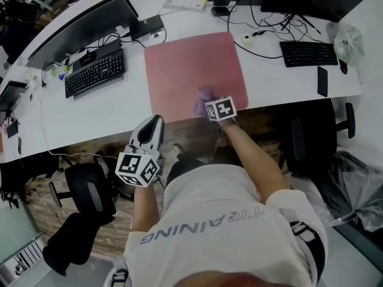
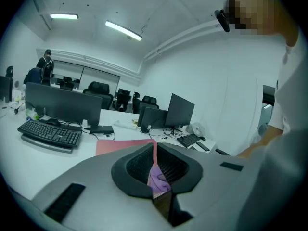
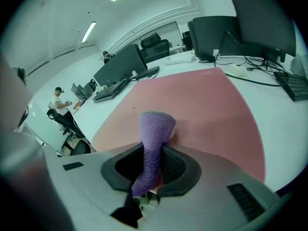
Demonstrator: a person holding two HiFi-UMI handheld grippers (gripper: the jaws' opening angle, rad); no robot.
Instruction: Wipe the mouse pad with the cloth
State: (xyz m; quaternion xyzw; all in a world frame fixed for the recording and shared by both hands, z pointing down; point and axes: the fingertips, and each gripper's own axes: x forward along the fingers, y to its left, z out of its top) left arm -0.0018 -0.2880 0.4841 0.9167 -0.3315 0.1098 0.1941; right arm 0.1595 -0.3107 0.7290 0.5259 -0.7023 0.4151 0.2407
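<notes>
Mouse pad (image 1: 194, 70): large and pink-red, it lies flat in the middle of the white desk (image 1: 119, 109), with its near edge close to the desk's front edge.
Left monitor (image 1: 78, 28): dark, at the far left of the desk, well apart from the mouse pad.
Left keyboard (image 1: 94, 73): black, just in front of that monitor and left of the mouse pad, not touching it.
Left gripper (image 1: 156, 121): I hold it at the desk's front edge, just left of the mouse pad's near left corner and off its surface.
Left jaws: drawn together, with only a thin slit between their ribbed faces. A strip of pink and a bit of purple show through the slit, and I can make out nothing gripped.
Cloth (image 1: 202, 103): purple and bunched, resting on the mouse pad near its near edge, a little right of centre.
Right gripper (image 3: 153, 153): I hold it over the mouse pad's near edge, touching the cloth.
Right jaws: clamped on the cloth. A folded purple roll sticks out past them, and its far end bends down to the pink surface.
Right keyboard (image 1: 308, 54): black, on the desk right of the mouse pad and apart from it, with cables between them.
Phone (image 1: 322, 81): dark and flat, near the desk's right front edge, just nearer me than the right keyboard.
</notes>
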